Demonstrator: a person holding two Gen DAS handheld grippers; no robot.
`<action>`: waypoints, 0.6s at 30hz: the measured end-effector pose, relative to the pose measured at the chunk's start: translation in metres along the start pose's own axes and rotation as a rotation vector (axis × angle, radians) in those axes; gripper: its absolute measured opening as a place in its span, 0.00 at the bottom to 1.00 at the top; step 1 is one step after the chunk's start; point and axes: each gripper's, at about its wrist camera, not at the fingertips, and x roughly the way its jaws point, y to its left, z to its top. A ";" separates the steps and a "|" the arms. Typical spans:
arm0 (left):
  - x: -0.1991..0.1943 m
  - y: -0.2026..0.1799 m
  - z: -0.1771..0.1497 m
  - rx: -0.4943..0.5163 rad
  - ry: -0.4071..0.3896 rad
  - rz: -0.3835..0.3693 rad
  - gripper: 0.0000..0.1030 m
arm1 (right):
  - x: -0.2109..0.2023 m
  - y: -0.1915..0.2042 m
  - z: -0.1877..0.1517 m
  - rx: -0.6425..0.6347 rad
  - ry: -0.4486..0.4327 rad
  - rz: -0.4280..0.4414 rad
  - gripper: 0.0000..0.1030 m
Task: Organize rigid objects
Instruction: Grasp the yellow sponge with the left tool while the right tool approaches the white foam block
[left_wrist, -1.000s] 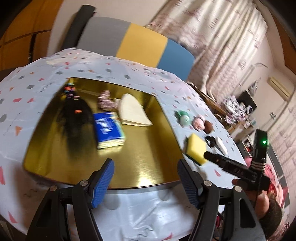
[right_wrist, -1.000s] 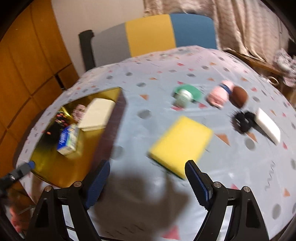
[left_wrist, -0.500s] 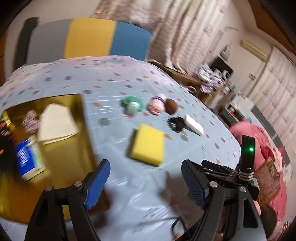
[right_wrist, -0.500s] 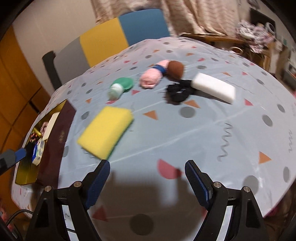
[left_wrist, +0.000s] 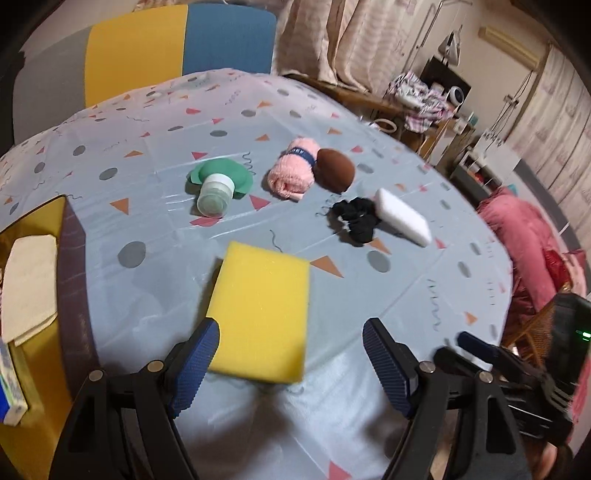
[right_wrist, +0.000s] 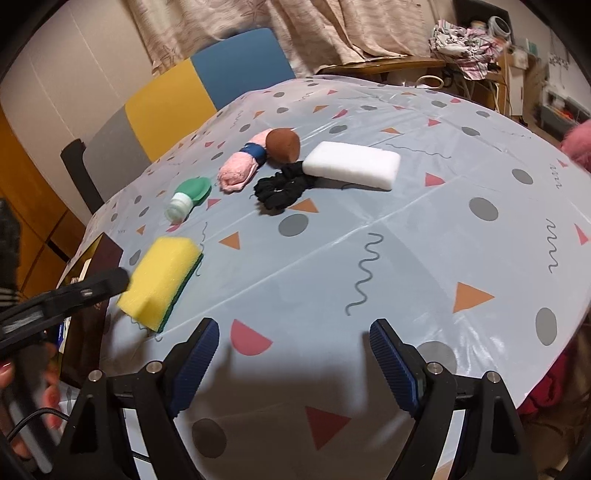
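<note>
My left gripper (left_wrist: 291, 362) stands wide open, jaws well apart, over the near end of the sponge (left_wrist: 260, 314). The sponge's near edge lies between the blue pads (left_wrist: 194, 369); the left pad overlaps its corner in the left wrist view, but I cannot tell whether it touches. Nothing is gripped. From the right wrist view, one dark finger of that gripper (right_wrist: 74, 291) reaches to the sponge's (right_wrist: 160, 282) near-left edge; the yellow face is up and a green layer shows beneath.

My right gripper (right_wrist: 295, 358) is also wide open and holds nothing. Only bare tablecloth (right_wrist: 424, 236) lies between its pads (right_wrist: 393, 369), and no object is near them.

Beyond the sponge, on the cloth: a green bottle (left_wrist: 218, 184) lying on its side, white cap toward me; a pink roll (left_wrist: 293, 170) with a blue band, touching a brown ball (left_wrist: 336, 170); a black scrunchie (left_wrist: 354, 219) just beside a white block (left_wrist: 404, 216).

At the left edge sits the gold tray (left_wrist: 33, 406), holding a white cloth (left_wrist: 29, 284) and a blue box (left_wrist: 9, 387). The sponge is outside it, near its dark rim.
</note>
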 end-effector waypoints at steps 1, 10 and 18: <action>0.006 -0.001 0.001 0.007 0.005 0.019 0.79 | -0.001 -0.002 0.000 0.004 -0.003 0.002 0.82; 0.026 -0.005 0.004 0.054 -0.005 0.106 0.79 | -0.003 -0.020 0.001 0.043 -0.017 0.000 0.84; 0.024 -0.008 0.008 0.089 -0.057 0.188 0.79 | -0.003 -0.022 0.000 0.049 -0.021 0.009 0.84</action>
